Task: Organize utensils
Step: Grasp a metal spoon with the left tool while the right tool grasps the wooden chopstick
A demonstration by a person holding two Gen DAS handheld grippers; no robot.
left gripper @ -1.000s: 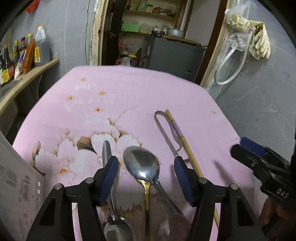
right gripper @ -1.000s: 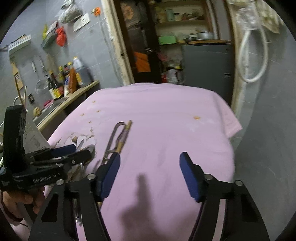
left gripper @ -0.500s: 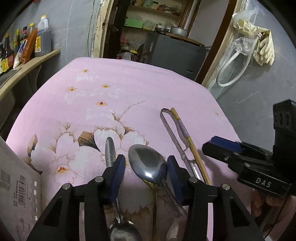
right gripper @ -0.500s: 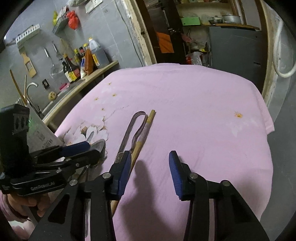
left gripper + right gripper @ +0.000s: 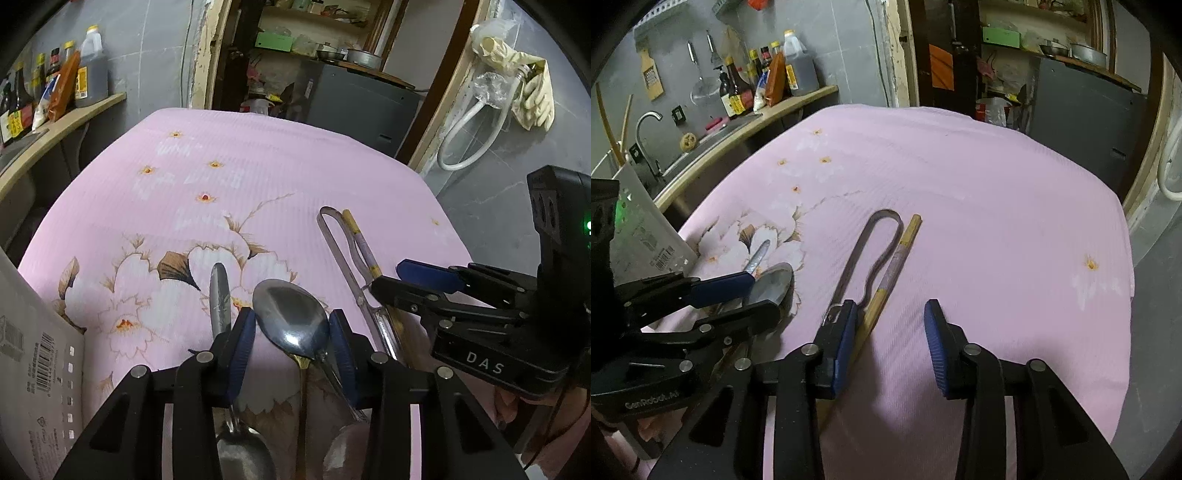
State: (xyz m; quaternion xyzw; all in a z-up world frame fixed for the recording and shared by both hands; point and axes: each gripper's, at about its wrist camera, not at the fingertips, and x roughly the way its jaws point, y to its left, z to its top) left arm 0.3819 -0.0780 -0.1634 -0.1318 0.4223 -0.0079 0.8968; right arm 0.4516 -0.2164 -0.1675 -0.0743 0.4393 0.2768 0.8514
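Several utensils lie on the pink flowered cloth (image 5: 258, 177). A large steel spoon (image 5: 291, 321) with a gold handle sits between my left gripper's (image 5: 291, 341) blue pads, which are narrowed around its bowl. A second spoon's handle (image 5: 219, 295) lies left of it, and another spoon bowl (image 5: 341, 454) lies below. Metal tongs (image 5: 871, 254) and a wooden chopstick (image 5: 899, 258) lie side by side. My right gripper (image 5: 892, 343) is open, its left pad over the chopstick. The right gripper also shows in the left wrist view (image 5: 424, 280).
A white cardboard box (image 5: 33, 373) stands at the cloth's left edge. A counter with sauce bottles (image 5: 768, 77) and a sink tap (image 5: 646, 136) runs along the left. A grey cabinet (image 5: 354, 107) stands behind the table. The floor drops off at right.
My left gripper has narrowed around the large spoon's bowl. My right gripper has moved left toward the chopstick and tongs and narrowed somewhat.
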